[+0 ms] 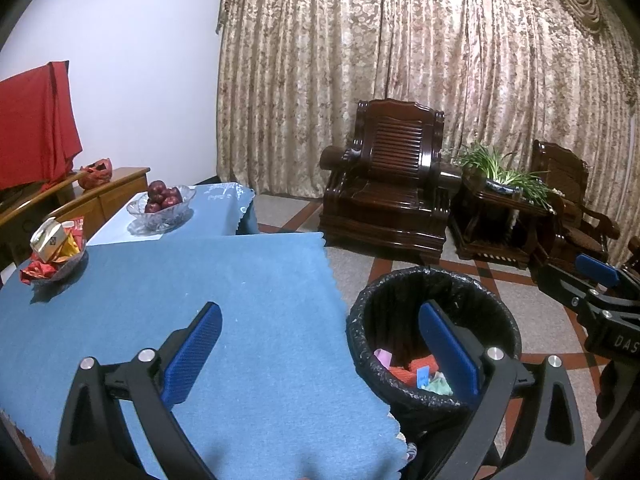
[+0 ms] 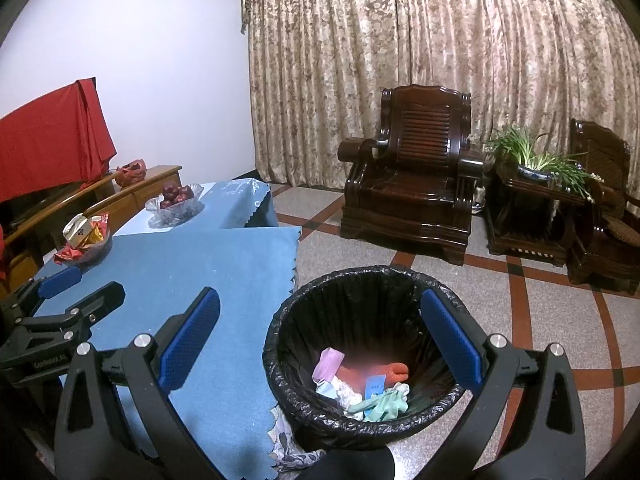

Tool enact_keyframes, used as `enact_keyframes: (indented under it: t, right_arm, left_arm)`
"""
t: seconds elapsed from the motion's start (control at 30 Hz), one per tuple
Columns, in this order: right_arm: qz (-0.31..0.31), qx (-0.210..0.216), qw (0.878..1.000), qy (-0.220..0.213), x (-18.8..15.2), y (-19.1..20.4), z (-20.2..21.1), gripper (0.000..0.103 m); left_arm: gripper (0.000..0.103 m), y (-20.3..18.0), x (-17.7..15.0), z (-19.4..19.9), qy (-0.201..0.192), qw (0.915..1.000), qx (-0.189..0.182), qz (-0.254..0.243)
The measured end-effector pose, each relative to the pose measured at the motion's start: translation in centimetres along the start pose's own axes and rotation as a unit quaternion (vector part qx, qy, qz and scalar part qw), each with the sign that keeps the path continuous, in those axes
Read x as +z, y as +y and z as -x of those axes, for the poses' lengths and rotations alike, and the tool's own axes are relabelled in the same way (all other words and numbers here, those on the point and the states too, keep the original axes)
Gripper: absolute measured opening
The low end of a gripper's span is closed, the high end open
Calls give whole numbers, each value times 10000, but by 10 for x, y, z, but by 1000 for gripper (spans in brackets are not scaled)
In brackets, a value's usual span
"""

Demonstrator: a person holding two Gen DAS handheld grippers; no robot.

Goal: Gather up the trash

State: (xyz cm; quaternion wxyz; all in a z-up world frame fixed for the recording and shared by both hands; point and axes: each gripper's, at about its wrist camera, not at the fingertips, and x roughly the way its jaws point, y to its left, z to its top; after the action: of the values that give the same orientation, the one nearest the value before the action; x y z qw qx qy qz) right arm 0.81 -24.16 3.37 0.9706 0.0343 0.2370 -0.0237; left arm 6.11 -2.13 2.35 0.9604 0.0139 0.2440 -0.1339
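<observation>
Two wide blue-clothed counter (image 1: 224, 300) halves fill the left of both my views, and the black-lined trash bin (image 2: 360, 292) stands on the floor just beside the counter's right edge. At the bin's bottom I see crumpled trash (image 2: 360, 384): pink, orange, pale green and a blue slip. On the counter's far left sits a dish of wrappers (image 1: 56, 248), with a glass bowl of red fruit (image 1: 162, 204) behind. My left gripper (image 1: 320, 356) is spread wide, empty, above the counter edge; my right gripper (image 2: 320, 340) is likewise released, over the bin.
</observation>
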Motion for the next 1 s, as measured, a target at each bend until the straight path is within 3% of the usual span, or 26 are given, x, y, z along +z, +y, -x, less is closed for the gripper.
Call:
enact_keyframes:
  t: [1.0]
  right_arm:
    - [-1, -7, 10000, 30, 0, 7, 0, 98]
  left_arm:
    - [97, 3, 0, 0, 26, 10000, 6, -11]
